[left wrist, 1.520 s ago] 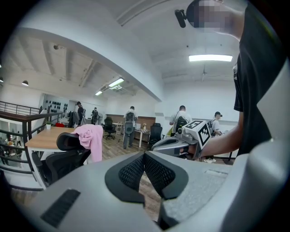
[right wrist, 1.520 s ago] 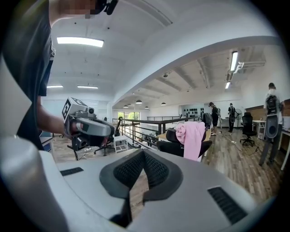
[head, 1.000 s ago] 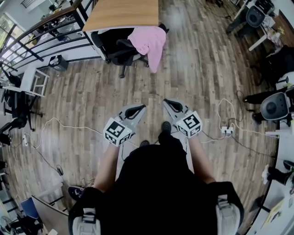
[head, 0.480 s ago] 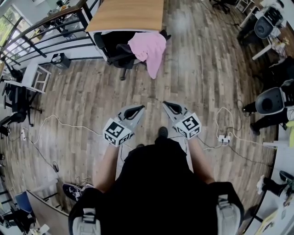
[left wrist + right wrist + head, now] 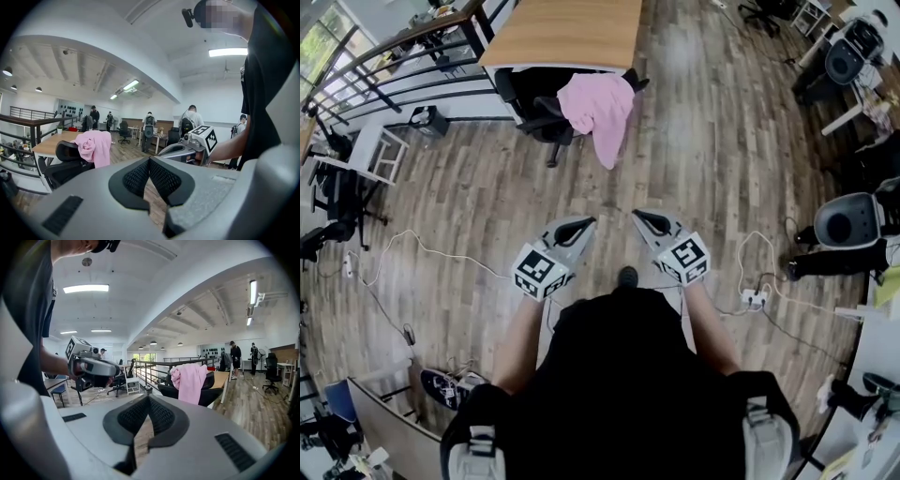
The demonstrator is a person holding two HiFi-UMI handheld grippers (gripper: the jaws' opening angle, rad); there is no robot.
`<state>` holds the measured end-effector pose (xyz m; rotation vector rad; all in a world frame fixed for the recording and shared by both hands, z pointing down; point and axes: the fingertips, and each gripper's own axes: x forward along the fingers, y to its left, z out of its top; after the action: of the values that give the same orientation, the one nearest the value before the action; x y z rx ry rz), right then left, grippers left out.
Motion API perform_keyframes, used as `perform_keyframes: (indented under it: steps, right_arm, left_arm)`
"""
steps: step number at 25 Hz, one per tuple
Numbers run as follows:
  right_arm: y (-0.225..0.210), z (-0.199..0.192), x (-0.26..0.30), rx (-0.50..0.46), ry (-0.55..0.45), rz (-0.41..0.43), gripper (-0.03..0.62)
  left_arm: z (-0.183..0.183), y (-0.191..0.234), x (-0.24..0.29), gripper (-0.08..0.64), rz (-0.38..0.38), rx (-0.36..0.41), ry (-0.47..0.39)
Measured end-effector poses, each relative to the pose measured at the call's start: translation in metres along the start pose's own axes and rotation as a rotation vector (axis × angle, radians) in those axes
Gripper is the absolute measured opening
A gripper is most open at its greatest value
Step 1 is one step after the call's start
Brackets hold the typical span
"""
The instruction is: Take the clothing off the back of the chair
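Head view: pink clothing (image 5: 600,108) drapes the chair (image 5: 534,94) back by the table (image 5: 562,33), well apart from left tool (image 5: 584,222) and right tool (image 5: 643,217) — approach step, I judge. Left gripper view: jaws pressed together, empty. Right gripper view: likewise — next, close in and spread them.

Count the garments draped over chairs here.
1: a pink garment over the back of the black office chair beside the wooden desk; distant chairs are too small to check.
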<state>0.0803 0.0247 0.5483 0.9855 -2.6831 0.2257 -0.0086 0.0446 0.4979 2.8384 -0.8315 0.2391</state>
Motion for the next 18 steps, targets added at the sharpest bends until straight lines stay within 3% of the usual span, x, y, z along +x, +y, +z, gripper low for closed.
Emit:
perform_keyframes:
  steps: [18]
  right_arm:
    - [-0.090,-0.002,-0.002,0.007,-0.011,0.086,-0.002]
  left_arm:
    - [0.006,0.010,0.070,0.002,0.125,-0.040,0.029]
